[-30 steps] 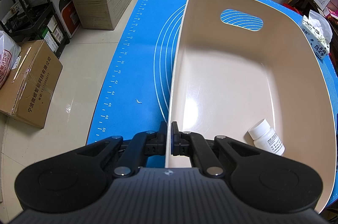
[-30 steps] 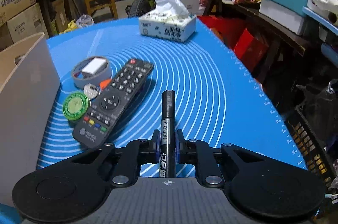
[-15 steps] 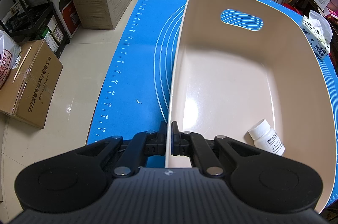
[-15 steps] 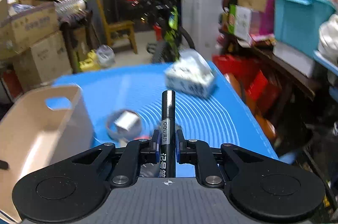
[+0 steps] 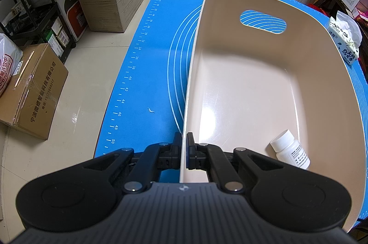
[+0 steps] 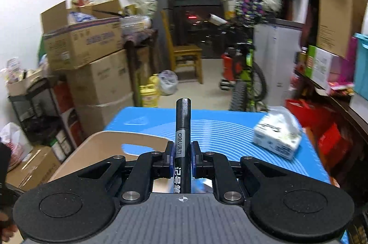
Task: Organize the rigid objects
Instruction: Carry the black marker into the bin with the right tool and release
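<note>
Step in hand, as judged: carrying the marker [image 6: 182, 129] to the bin [image 5: 264, 87] for deposit. To do it well, the right gripper [image 6: 181, 156] should bring the marker over the bin's open floor, clear of the near rim, tilt the tip down, lower it close to the floor and only then release, so the marker does not bounce out or strike the bottle [image 5: 290, 150]. The left gripper [image 5: 184, 152] should hold the bin steady throughout; any pull on the wall could tip or slide it on the blue mat [image 5: 147, 83].

Right gripper: jaws closed to the marker's width, clamped on its barrel at the lower centre of the right wrist view. The marker points forward and up the frame, raised above the mat. The bin's handle end shows at lower left of that view; the tissue box [image 6: 277, 140] lies at right, blurred.

Left gripper: jaws nearly closed, pinching the bin's near-left wall, one finger outside and one inside, at lower centre of the left wrist view.

Bin contents: the white bottle only, lying on its side at lower right of the left wrist view, against the right wall.
</note>
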Motion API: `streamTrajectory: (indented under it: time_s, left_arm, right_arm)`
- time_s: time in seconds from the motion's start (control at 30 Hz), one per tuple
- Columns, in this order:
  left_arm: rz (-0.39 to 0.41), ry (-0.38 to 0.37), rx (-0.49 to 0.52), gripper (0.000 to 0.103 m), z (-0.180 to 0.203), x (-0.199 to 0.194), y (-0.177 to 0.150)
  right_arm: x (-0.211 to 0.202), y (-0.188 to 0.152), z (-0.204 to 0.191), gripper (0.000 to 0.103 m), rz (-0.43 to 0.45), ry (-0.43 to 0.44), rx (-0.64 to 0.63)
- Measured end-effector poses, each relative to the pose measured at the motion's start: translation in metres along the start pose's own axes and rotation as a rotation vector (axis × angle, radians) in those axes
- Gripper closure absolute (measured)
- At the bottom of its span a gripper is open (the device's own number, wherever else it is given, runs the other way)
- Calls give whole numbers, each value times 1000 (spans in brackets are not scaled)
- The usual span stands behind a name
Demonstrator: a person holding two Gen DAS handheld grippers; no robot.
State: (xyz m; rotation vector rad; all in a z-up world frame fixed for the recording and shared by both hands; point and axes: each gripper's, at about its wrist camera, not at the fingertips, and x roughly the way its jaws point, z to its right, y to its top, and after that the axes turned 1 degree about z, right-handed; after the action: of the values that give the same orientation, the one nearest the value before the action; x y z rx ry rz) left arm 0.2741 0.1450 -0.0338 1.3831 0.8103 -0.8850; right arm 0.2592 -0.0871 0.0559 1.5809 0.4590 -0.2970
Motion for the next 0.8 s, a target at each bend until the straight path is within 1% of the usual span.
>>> streamTrajectory:
  time_s: [0.23,0.47,0.67,0.8]
  left_arm:
    - [0,0,0,98,0,0,0]
    - [0,0,0,99,0,0,0]
    - [0,0,0,99,0,0,0]
    - [0,0,0,99,0,0,0]
  right_arm:
    - [26,-3,-39,79,-69,72,-63]
    - [58,-23,-67,79,-177,107,-109]
    - [78,-42,-80,79,-269,116,-146]
    - [89,-52,-82,79,-348,147,-165]
